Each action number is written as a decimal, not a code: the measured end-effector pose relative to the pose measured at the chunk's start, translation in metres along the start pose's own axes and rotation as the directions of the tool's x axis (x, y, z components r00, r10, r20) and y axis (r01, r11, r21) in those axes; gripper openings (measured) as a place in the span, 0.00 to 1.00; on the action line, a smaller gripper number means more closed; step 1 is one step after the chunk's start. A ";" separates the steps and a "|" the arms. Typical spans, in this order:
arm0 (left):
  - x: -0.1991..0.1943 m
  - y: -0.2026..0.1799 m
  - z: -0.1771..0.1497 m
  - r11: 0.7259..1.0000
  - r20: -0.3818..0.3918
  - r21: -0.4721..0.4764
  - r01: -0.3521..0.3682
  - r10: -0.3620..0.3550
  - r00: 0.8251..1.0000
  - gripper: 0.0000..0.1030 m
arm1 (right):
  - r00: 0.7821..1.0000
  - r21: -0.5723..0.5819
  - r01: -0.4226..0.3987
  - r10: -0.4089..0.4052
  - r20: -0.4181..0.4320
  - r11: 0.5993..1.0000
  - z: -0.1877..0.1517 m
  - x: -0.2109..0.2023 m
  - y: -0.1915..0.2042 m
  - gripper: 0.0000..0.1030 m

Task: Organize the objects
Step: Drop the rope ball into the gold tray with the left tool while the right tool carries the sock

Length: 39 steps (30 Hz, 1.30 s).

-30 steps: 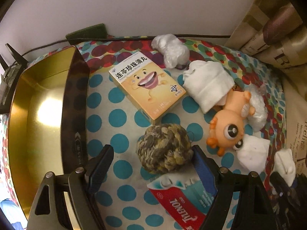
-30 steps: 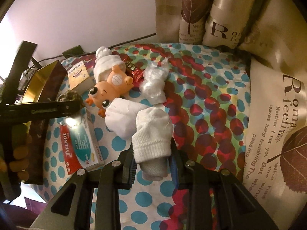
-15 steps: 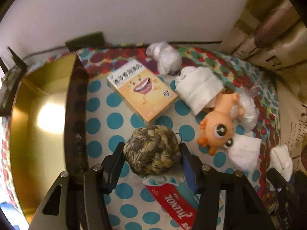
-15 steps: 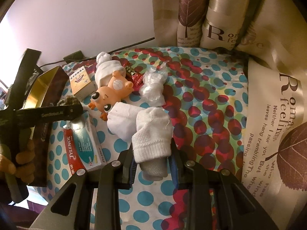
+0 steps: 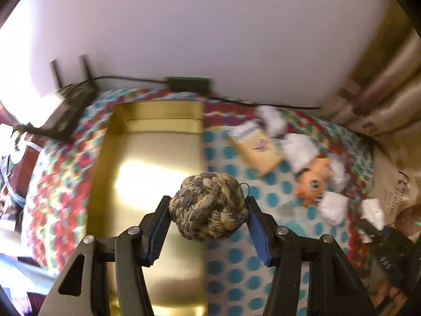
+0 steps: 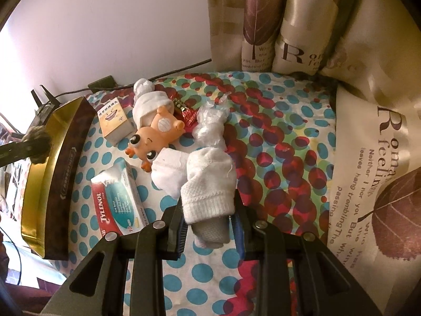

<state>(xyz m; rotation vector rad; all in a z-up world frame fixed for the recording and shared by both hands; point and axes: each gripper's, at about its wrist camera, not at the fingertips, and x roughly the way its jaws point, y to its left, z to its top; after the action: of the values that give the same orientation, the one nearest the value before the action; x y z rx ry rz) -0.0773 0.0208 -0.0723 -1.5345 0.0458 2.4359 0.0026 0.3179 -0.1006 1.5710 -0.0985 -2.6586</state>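
My left hand-held gripper has just closed on the rope ball, both pads pressed to its sides, and I have it over the right edge of the gold tin. My right hand-held gripper is clamped on a white sock above the dotted bedspread, beside the Tylenol box.

I read "TYLENOL" on the red-and-white box left of my sock, and "Romantic feeling" fragments on the leaf-print curtain to its right.
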 end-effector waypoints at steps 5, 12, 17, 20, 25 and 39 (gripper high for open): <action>0.012 0.046 -0.016 0.997 -0.054 -0.055 -0.054 0.052 0.997 0.55 | 1.000 -0.026 0.008 -0.008 0.016 1.000 0.004 -0.007 0.008 0.26; 0.036 0.067 -0.039 0.996 -0.095 -0.052 -0.067 0.062 0.994 0.55 | 0.999 -0.073 -0.003 0.006 0.037 0.997 0.007 -0.017 0.031 0.26; 0.047 0.076 -0.048 0.997 -0.119 -0.037 -0.074 0.069 0.991 0.55 | 0.999 -0.114 -0.016 0.022 0.048 0.993 0.007 -0.023 0.053 0.26; 0.049 0.077 -0.051 0.997 -0.123 -0.029 -0.073 0.069 0.990 0.56 | 0.998 -0.124 -0.023 0.030 0.055 0.992 0.007 -0.026 0.062 0.26; 0.047 0.076 -0.053 0.999 -0.116 -0.006 -0.050 0.049 0.992 0.56 | 0.998 -0.134 -0.030 0.038 0.057 0.991 0.006 -0.028 0.074 0.26; -0.003 0.084 -0.051 0.999 0.042 0.017 -0.048 0.047 0.998 0.58 | 0.987 -0.275 -0.122 0.145 0.064 0.954 0.017 -0.028 0.138 0.26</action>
<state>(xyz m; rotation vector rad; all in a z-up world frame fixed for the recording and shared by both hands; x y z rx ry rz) -0.0511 -0.0696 -0.1017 -1.4909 0.0974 2.4959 0.0034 0.1828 -0.0570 1.3218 0.1453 -2.5060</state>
